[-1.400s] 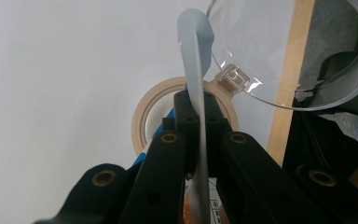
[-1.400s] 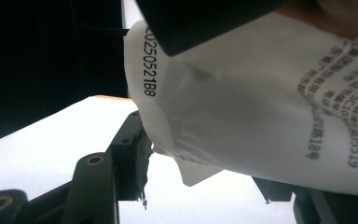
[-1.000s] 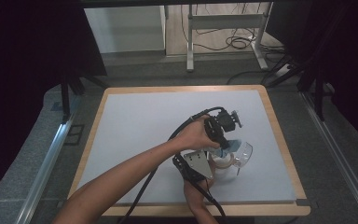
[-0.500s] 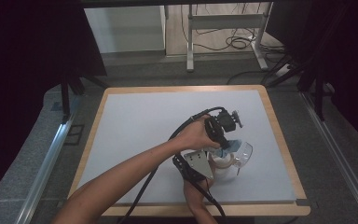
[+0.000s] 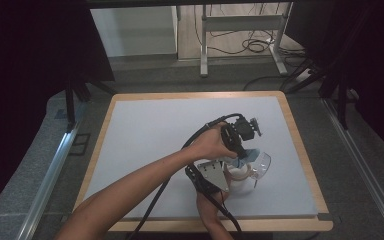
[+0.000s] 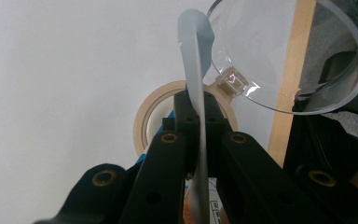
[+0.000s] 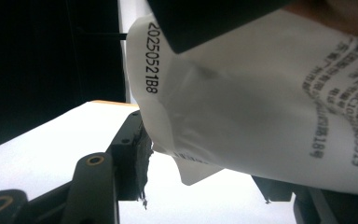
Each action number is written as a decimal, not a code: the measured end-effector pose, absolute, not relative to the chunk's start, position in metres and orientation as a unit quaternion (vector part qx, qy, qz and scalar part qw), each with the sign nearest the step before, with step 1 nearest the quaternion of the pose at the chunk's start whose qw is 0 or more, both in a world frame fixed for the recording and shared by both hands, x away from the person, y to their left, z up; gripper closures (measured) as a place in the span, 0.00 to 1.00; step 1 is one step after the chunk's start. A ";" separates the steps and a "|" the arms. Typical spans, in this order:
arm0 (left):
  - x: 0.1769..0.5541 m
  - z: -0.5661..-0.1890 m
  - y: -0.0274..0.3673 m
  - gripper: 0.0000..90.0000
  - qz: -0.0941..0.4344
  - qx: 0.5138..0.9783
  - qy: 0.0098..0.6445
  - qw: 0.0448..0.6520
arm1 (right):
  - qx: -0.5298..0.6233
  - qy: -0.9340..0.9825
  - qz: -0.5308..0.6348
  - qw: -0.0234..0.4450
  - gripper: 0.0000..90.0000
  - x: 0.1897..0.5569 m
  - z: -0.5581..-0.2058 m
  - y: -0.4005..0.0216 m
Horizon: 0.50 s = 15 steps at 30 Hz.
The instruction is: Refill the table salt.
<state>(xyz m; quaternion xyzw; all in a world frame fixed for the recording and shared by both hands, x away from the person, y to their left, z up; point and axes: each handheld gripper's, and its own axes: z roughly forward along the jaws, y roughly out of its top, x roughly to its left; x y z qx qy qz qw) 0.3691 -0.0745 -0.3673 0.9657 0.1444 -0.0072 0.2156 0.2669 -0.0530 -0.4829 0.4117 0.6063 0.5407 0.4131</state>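
A white packet [image 7: 261, 107] with black printed codes sits between the jaws of my right gripper [image 7: 205, 163], which is shut on it. In the high view the packet [image 5: 237, 174] is at the table's front right, with the right gripper [image 5: 228, 180] coming up from the bottom edge. My left gripper [image 6: 196, 100] is shut on a thin pale blue strip [image 6: 193, 56], seen edge-on. In the high view the left gripper [image 5: 241, 158] reaches in from the left and points down at the blue strip [image 5: 248, 155] above the packet. A clear plastic cup [image 5: 262, 163] lies beside them.
A beige tape roll [image 6: 145, 122] lies flat on the white mat [image 5: 145, 130], just beyond the left jaws. The clear cup [image 6: 307, 70] is tipped with its mouth toward that camera. The wooden table edge [image 5: 300, 150] runs close on the right. Black cables trail from both grippers.
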 end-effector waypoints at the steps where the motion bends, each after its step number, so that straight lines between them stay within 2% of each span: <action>1: 0.369 -0.367 -0.074 1.00 -0.007 0.966 0.144 0.215 | 0.411 0.606 0.541 0.414 0.50 0.267 -0.482 -0.053; 15: 0.369 -0.368 -0.076 1.00 -0.009 0.966 0.143 0.214 | 0.412 0.606 0.540 0.413 0.50 0.267 -0.482 -0.054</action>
